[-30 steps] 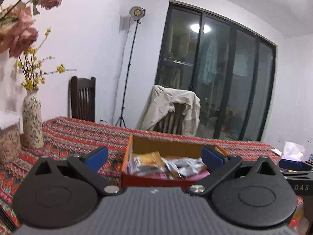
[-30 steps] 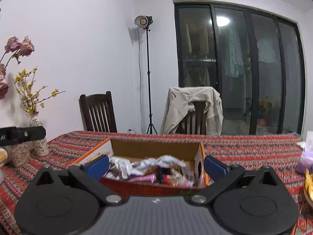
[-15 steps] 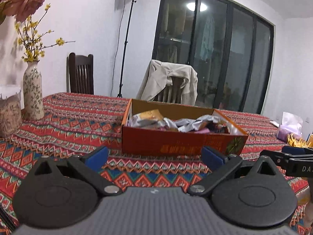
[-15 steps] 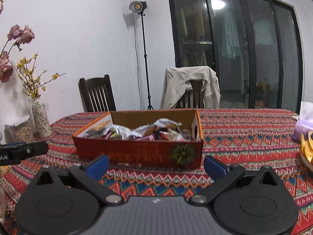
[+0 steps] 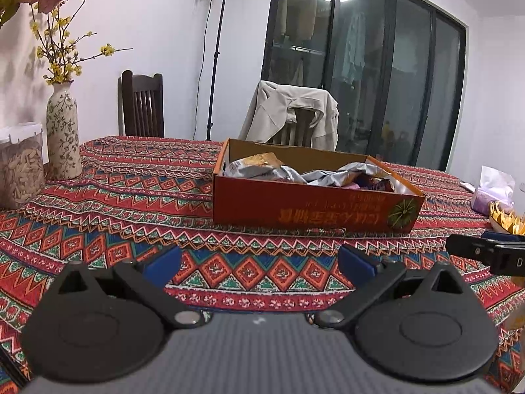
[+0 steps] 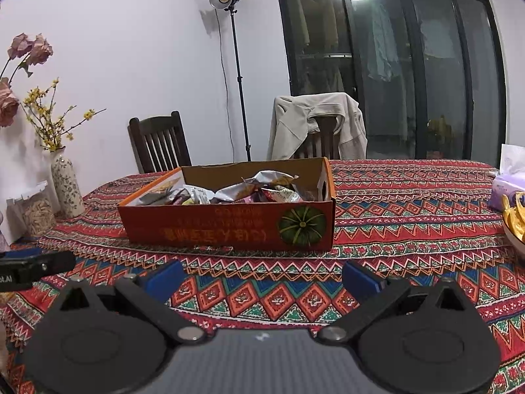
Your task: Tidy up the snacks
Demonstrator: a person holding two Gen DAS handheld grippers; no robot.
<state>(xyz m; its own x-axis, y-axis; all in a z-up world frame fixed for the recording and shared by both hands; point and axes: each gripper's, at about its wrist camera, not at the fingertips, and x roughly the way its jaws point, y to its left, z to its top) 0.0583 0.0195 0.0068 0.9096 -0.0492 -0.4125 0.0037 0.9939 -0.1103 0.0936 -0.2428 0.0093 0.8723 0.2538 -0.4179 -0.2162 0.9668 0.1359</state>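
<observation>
While both tools hung spread and empty above the desk, the snack box sat ahead of them.

With its blue pads wide apart and nothing between them, the left tool hovered over the patterned desk, and the right tool was released in the same way beside it. Straight beyond both stood the orange cardboard box, apart from either tool, resting on the desk with crumpled snack packets piled inside. Farther to the left of the tools stood a flowered vase and a clear jar. Off to the right lay a purple tissue pack, and behind the desk a chair carried a pale jacket.
</observation>
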